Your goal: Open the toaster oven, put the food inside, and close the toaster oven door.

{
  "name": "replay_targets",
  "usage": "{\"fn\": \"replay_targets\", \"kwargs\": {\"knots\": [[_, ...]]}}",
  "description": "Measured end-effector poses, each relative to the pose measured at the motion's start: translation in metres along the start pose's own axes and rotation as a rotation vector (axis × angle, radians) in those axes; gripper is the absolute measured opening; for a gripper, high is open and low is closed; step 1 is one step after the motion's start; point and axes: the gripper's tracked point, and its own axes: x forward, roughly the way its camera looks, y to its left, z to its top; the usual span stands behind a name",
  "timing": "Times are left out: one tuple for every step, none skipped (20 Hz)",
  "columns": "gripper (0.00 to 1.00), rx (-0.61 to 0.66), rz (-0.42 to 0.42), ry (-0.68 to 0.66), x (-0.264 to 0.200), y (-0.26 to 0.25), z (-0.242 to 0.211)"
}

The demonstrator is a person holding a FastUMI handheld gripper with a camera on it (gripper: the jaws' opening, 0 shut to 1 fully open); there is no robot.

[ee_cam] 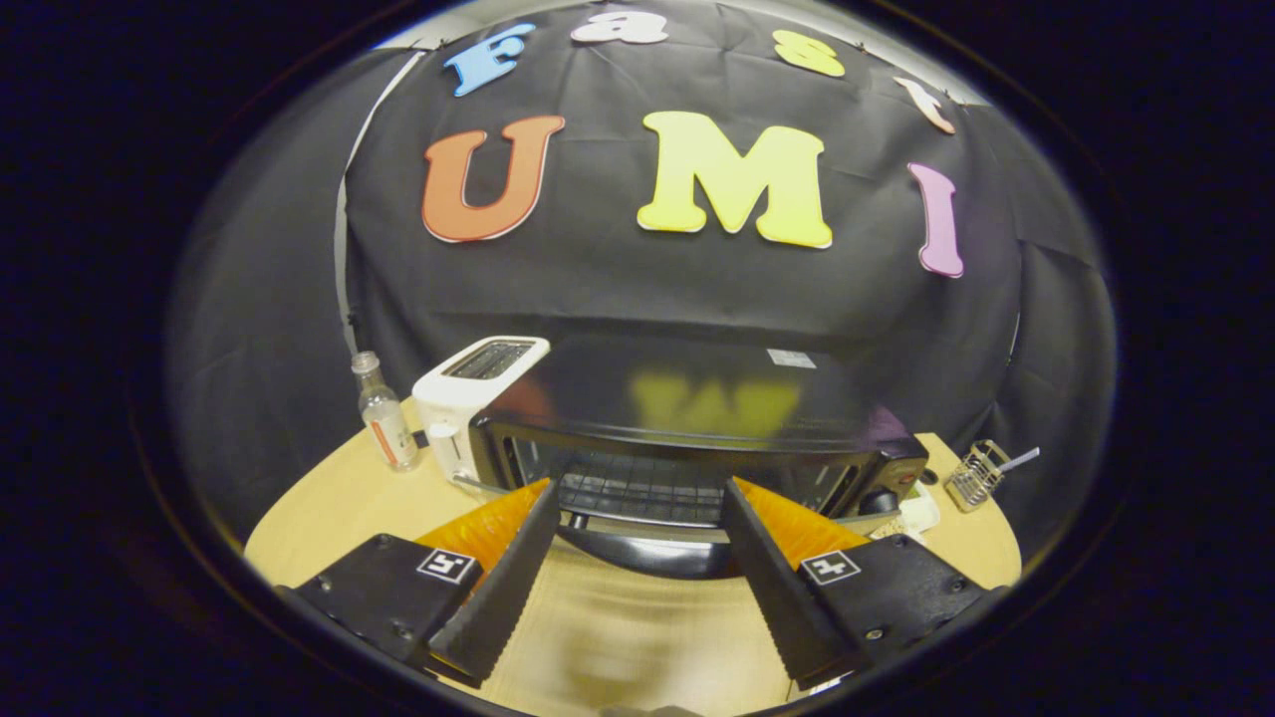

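With its fingers [637,518] spread wide and empty, the gripper faces the toaster oven [687,438] on the counter [319,518] just ahead, apparently at the door step, which next calls for meeting the dark handle [647,553].

toaster oven [687,438] on table [329,518] | toaster [468,398] left | bottle [385,413] farther left

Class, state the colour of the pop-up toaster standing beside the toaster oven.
The pop-up toaster is white with dark slots on top, seen in the gripper view.
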Motion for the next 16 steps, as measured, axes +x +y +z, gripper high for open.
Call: {"fn": "replay_targets", "kwargs": {"knots": [[1.0, -0.01, 0.015, 0.02, -0.006, 0.002, -0.008], [1.0, -0.014, 0.031, 0.035, -0.012, 0.002, -0.018], [1.0, -0.015, 0.047, 0.054, -0.018, 0.003, -0.027], [1.0, -0.011, 0.06, 0.076, -0.023, 0.004, -0.038], [1.0, -0.007, 0.071, 0.094, -0.028, 0.004, -0.046], [1.0, -0.006, 0.081, 0.114, -0.03, 0.005, -0.056], [1.0, -0.005, 0.089, 0.127, -0.032, 0.006, -0.064], [1.0, -0.009, 0.098, 0.146, -0.032, 0.007, -0.074], [1.0, -0.01, 0.104, 0.161, -0.033, 0.008, -0.081], [1.0, -0.007, 0.11, 0.177, -0.034, 0.008, -0.09], [1.0, -0.005, 0.117, 0.197, -0.035, 0.01, -0.098], [1.0, -0.004, 0.12, 0.217, -0.035, 0.009, -0.107], [1.0, -0.008, 0.123, 0.239, -0.035, 0.01, -0.116], [1.0, -0.018, 0.124, 0.26, -0.036, 0.009, -0.125], [1.0, -0.027, 0.124, 0.276, -0.035, 0.009, -0.131], [1.0, -0.036, 0.123, 0.29, -0.034, 0.009, -0.137]]}}
